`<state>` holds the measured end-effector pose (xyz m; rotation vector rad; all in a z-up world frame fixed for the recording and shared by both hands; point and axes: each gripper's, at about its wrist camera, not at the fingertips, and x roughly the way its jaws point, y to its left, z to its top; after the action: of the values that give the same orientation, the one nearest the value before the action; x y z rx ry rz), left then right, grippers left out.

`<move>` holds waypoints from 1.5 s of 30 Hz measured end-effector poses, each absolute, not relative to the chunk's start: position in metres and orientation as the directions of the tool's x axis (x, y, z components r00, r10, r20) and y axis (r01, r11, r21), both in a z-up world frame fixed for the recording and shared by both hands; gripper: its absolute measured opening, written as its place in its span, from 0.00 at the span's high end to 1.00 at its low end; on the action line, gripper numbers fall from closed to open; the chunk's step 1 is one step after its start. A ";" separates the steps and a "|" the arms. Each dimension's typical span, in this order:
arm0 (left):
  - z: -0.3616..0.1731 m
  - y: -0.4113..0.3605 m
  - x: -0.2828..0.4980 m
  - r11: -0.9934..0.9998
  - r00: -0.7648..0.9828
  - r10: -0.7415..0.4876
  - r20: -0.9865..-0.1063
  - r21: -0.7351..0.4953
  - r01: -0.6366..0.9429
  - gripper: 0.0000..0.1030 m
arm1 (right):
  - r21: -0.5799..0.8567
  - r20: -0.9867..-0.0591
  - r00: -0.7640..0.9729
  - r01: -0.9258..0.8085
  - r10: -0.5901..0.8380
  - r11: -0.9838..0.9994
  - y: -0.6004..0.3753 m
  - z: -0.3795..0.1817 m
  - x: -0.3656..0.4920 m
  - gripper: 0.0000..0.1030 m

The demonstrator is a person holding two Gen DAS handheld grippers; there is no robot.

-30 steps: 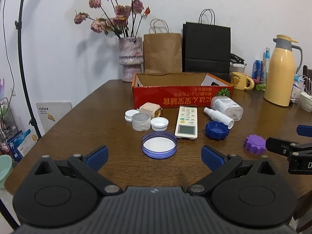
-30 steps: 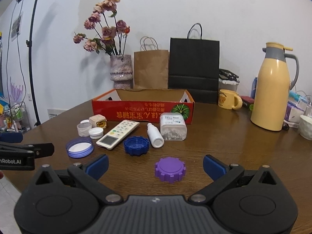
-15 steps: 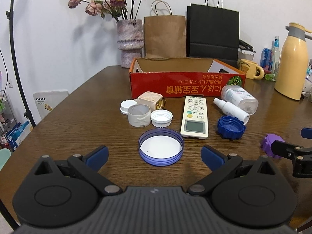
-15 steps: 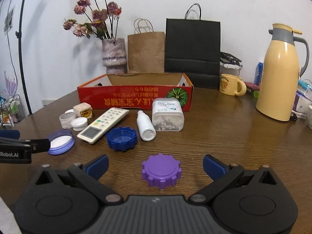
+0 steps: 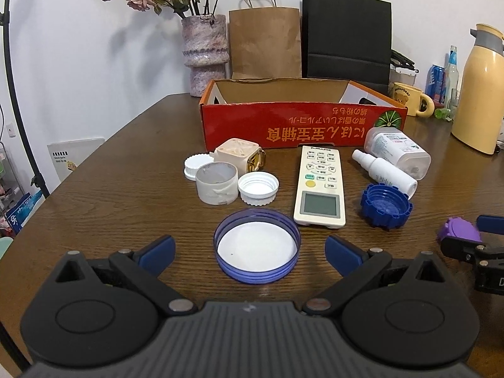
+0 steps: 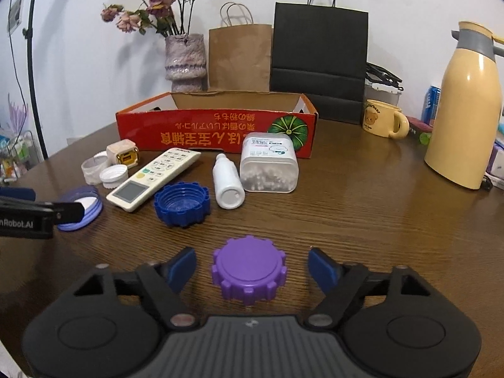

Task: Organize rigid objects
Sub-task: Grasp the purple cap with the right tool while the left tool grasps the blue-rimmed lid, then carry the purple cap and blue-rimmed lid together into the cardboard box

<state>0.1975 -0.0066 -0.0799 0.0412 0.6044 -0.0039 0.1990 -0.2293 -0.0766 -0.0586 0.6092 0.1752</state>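
Purple cap (image 6: 249, 269) between closing (untouched) right gripper (image 6: 252, 266) jaws

left gripper (image 5: 250, 249) spread wide, right gripper (image 6: 251, 266) closing (fingers apart)

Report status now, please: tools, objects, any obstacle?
Right tool closing around purple cap, pads not touching. Left tool open over blue-rimmed lid. Nothing blocking.

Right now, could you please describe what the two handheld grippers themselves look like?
Both look alike: the left gripper and right gripper have matte black linkage arms with silver pivot pins, round black discs on each side, a ribbed dark grey body in the middle, and blue finger pads. The left one carries white lettering ending "Robot.AI" on its side. No cables or sleeves show.
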 end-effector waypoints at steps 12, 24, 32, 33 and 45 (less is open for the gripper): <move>-0.088 -0.007 0.219 0.999 0.790 0.030 -0.613 0.046 -0.002 0.00 | 0.032 -0.580 0.791 -0.216 0.194 0.976 -0.232 -0.076 0.209 0.50; -0.091 -0.007 0.230 0.999 0.773 0.025 -0.634 0.031 -0.008 0.07 | 0.028 -0.567 0.798 -0.226 0.202 0.974 -0.228 -0.069 0.219 0.50; -0.091 -0.009 0.230 1.000 0.776 0.015 -0.631 0.025 0.001 0.28 | 0.025 -0.561 0.801 -0.237 0.210 0.971 -0.223 -0.065 0.222 0.50; -0.091 -0.009 0.229 1.000 0.778 0.013 -0.629 0.025 0.004 0.33 | 0.025 -0.560 0.801 -0.237 0.210 0.971 -0.223 -0.065 0.222 0.50; -0.086 -0.006 0.226 1.000 0.788 -0.008 -0.616 0.005 0.014 0.34 | 0.023 -0.551 0.807 -0.237 0.210 0.971 -0.220 -0.059 0.223 0.50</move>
<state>0.2262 -0.0059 -0.0863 0.0101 0.6630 -0.0121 0.2232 -0.2196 -0.0591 -0.0474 0.5841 0.2391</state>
